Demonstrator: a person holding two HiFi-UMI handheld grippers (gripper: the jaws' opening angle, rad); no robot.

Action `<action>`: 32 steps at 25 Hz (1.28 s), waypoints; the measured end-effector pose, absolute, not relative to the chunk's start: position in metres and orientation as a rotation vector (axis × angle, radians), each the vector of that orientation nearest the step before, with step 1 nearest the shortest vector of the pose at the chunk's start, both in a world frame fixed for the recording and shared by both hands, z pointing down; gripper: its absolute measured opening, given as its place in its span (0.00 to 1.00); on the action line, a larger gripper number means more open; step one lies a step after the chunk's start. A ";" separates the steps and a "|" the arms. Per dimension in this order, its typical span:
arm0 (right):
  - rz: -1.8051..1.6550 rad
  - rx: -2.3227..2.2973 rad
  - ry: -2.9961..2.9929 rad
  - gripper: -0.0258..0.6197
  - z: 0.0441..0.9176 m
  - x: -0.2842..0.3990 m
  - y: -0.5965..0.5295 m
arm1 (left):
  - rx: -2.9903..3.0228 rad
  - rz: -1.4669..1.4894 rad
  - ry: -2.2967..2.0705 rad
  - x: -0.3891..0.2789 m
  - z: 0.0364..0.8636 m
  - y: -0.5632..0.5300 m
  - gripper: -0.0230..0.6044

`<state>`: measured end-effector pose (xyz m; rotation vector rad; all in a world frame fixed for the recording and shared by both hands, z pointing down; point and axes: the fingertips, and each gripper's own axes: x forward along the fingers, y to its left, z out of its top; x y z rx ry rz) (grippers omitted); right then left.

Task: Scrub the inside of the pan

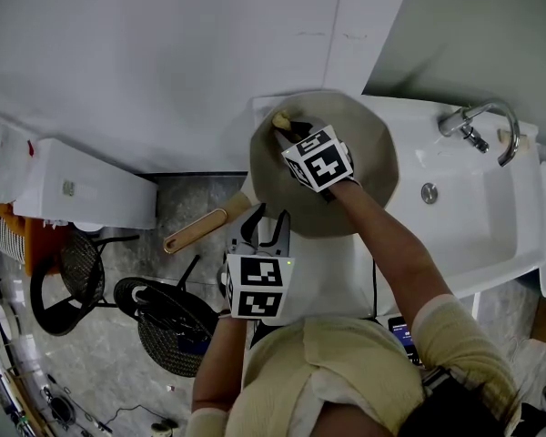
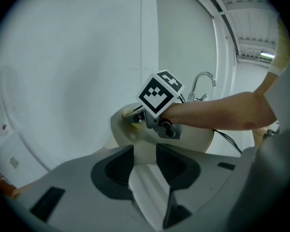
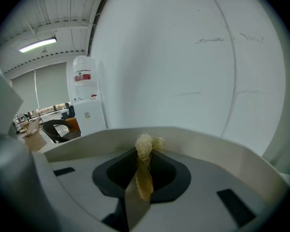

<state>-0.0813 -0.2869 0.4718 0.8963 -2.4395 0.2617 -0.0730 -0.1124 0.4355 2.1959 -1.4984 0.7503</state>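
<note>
1. From the head view, the straw-coloured fibrous scrubber (image 1: pixel 279 118) shows only as a small tuft. The rest is hidden under the right tool (image 1: pixel 287 126) and its black-and-white marker cube (image 1: pixel 318 159).
2. That cube and the right forearm (image 1: pixel 391 235) cover the middle of the round beige pan (image 1: pixel 364 144), so much of its inside cannot be seen.
3. The person's torso hides the near part of the scene, and the near edge of the white sink (image 1: pixel 491 217) is cut off behind it.
4. Whether the pan rests on the sink or is held above it cannot be told. It lies over the sink's left end, its long wooden handle (image 1: pixel 205 228) pointing near-left over the floor.
5. The right arm reaches far and left across the pan. In the right gripper view the right tool (image 3: pixel 145 161) is closed tight on the scrubber (image 3: pixel 145 149), which meets the pan's far-left wall (image 3: pixel 208 146).
6. The left forearm (image 1: pixel 220 362) points straight away from the body, bringing the left tool (image 1: pixel 266 226) to the pan's near-left rim, just beside the handle's root.
7. In the left gripper view the left tool (image 2: pixel 146 161) has its jaws a little apart, clamped on a pale strip of the pan's (image 2: pixel 193 139) rim that runs between them.
8. A chrome tap (image 1: pixel 480 121) stands at the sink's far right, well apart from the pan.
</note>
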 end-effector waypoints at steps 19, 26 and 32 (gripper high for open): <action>0.256 0.574 -2.497 0.16 0.479 -0.112 -0.229 | 2.201 0.724 -1.502 -0.074 0.436 -0.113 0.35; 0.257 0.454 -2.506 0.16 0.479 -0.115 -0.210 | 2.211 0.720 -1.497 -0.074 0.436 -0.112 0.35; 0.275 0.306 -2.508 0.16 0.479 -0.115 -0.191 | 2.213 0.722 -1.496 -0.074 0.436 -0.113 0.35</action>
